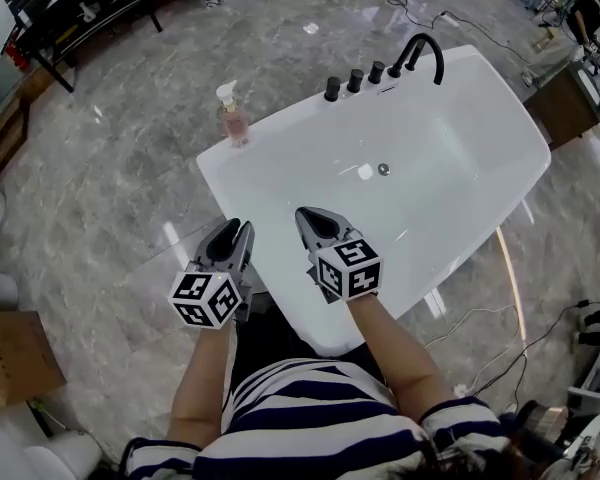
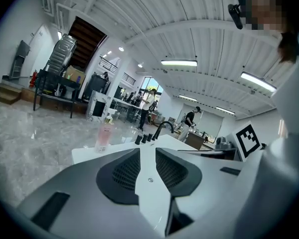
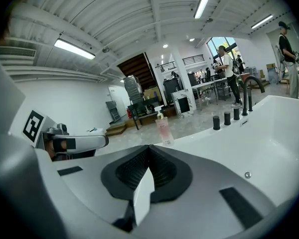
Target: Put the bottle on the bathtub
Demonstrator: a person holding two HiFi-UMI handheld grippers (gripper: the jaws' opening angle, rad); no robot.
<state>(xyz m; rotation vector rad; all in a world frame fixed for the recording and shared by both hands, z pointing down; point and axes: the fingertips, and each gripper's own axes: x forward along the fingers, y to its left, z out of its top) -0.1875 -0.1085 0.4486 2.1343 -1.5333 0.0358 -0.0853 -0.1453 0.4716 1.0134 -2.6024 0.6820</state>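
Observation:
A pink pump bottle (image 1: 234, 123) stands upright on the far left corner of the white bathtub's rim (image 1: 500, 88), with no gripper touching it. My left gripper (image 1: 235, 228) hovers at the tub's near left edge, well short of the bottle, jaws a little apart and empty. My right gripper (image 1: 308, 214) hangs over the near rim beside it, jaws together and empty. The left gripper view has the bottle (image 2: 104, 136) ahead to the left of the left gripper (image 2: 147, 151). The right gripper view has the bottle (image 3: 163, 129) just above the right gripper (image 3: 149, 147).
A black faucet (image 1: 425, 48) and three black knobs (image 1: 355, 80) line the tub's far rim. A cardboard box (image 1: 15, 353) lies on the marble floor at the left. Cables (image 1: 480, 318) run along the floor at the right. People stand far off in the room.

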